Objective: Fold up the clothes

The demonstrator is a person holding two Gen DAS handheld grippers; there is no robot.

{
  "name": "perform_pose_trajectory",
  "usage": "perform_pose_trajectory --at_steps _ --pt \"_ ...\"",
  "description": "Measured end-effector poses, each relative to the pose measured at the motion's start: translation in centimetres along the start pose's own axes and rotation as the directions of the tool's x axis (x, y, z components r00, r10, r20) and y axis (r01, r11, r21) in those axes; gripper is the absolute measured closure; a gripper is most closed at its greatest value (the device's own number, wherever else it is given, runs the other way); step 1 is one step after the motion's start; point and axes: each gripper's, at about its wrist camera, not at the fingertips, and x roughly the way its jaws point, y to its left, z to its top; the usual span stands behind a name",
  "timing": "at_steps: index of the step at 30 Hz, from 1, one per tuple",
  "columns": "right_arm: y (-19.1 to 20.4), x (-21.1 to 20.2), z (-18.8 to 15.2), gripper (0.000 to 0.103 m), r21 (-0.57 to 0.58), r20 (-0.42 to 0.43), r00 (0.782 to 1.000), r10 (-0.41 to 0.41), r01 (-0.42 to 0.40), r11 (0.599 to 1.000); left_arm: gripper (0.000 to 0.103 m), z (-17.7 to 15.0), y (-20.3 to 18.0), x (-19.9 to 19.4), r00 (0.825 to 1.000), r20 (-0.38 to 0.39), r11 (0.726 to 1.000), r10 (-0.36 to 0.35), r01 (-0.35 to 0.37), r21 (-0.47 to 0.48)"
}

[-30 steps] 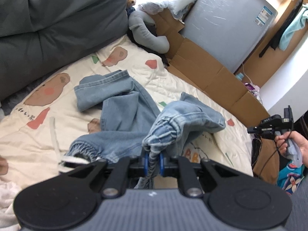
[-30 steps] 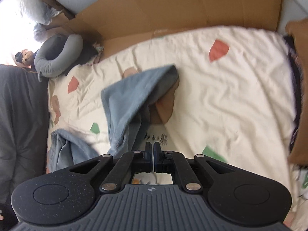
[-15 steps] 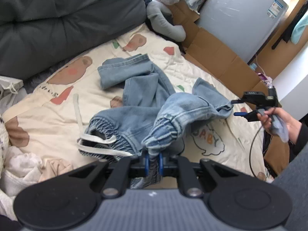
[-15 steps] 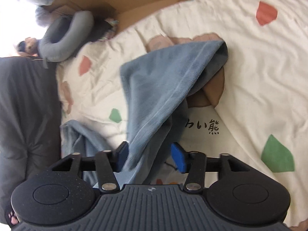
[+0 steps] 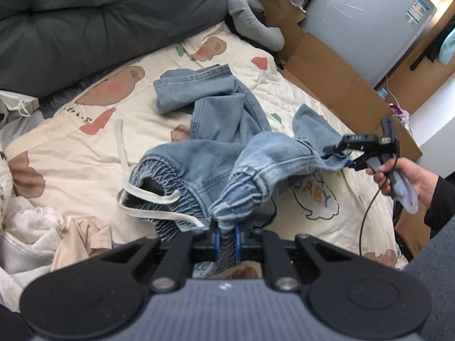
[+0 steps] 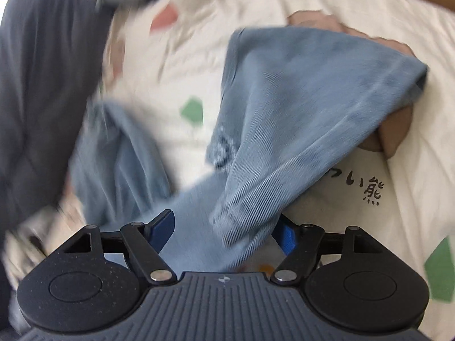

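Light blue jeans [image 5: 221, 142] with an elastic waistband and white drawstring lie crumpled on a cream patterned bedsheet [image 5: 85, 142]. My left gripper [image 5: 226, 237] is shut on the waistband and holds it lifted. My right gripper [image 5: 341, 157] is at the right in the left wrist view, jaws spread around the waistband's other end. In the right wrist view the right gripper [image 6: 227, 227] is open, with the denim [image 6: 298, 113] lying between its blue pads [image 6: 162, 226]. That view is blurred.
A dark grey cushion [image 5: 99, 8] lies along the far left. A grey neck pillow [image 5: 253, 25], cardboard [image 5: 327, 65] and a grey appliance [image 5: 369, 20] stand beyond the bed. White and beige clothes [image 5: 42, 238] are piled at the near left.
My right gripper opened from shut and moved in onto the jeans, fabric now between its pads. My left gripper pulled back with the waistband, lifting and spreading it.
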Motion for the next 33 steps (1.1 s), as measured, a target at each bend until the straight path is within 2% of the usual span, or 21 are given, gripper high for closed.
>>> perform_pose_trajectory --at_steps 3,7,10,14,19,21,24,26,29,33 --pt "0.5 0.9 -0.6 0.025 -0.053 -0.016 0.997 -0.072 0.071 0.996 0.093 -0.1 0.1 0.0 1.0 0.004 1.0 -0.001 0.001 -0.005" --pt "-0.3 1.3 -0.8 0.026 -0.083 0.003 0.989 -0.151 0.151 0.985 0.093 -0.2 0.0 0.1 1.0 0.005 1.0 -0.003 0.003 -0.003" --pt "-1.2 1.2 -0.4 0.031 -0.086 0.026 0.981 -0.193 0.194 0.977 0.093 -0.3 0.1 0.2 1.0 0.002 1.0 -0.002 0.002 -0.003" --pt "-1.8 1.0 0.3 0.034 -0.102 0.062 0.975 -0.213 0.219 0.97 0.093 -0.4 0.2 0.3 1.0 -0.003 1.0 0.001 -0.001 -0.005" --pt "-1.2 -0.2 1.7 0.04 -0.125 0.162 0.961 -0.224 0.245 0.961 0.093 -0.5 0.3 0.5 1.0 -0.008 1.0 0.004 -0.004 -0.006" --pt "-1.0 -0.3 2.4 0.043 -0.128 0.174 0.959 -0.223 0.247 0.961 0.093 -0.5 0.3 0.6 1.0 -0.01 1.0 0.005 -0.005 -0.005" --pt "-0.6 -0.2 3.4 0.057 -0.145 0.179 0.957 -0.228 0.255 0.956 0.093 -0.4 0.2 0.6 1.0 -0.009 1.0 0.006 -0.006 0.006" --pt "-0.5 -0.1 3.9 0.073 -0.15 0.172 0.958 -0.23 0.256 0.955 0.093 -0.4 0.2 0.7 1.0 -0.007 1.0 0.008 -0.007 0.01" --pt "-0.5 -0.7 4.1 0.083 -0.133 0.182 0.957 -0.227 0.253 0.958 0.093 -0.2 0.0 0.7 1.0 -0.003 1.0 0.01 -0.01 0.019" --pt "-0.6 -2.8 3.5 0.088 -0.12 0.211 0.952 -0.223 0.251 0.96 0.093 0.2 -0.1 0.6 1.0 0.009 0.999 0.008 -0.009 0.033"
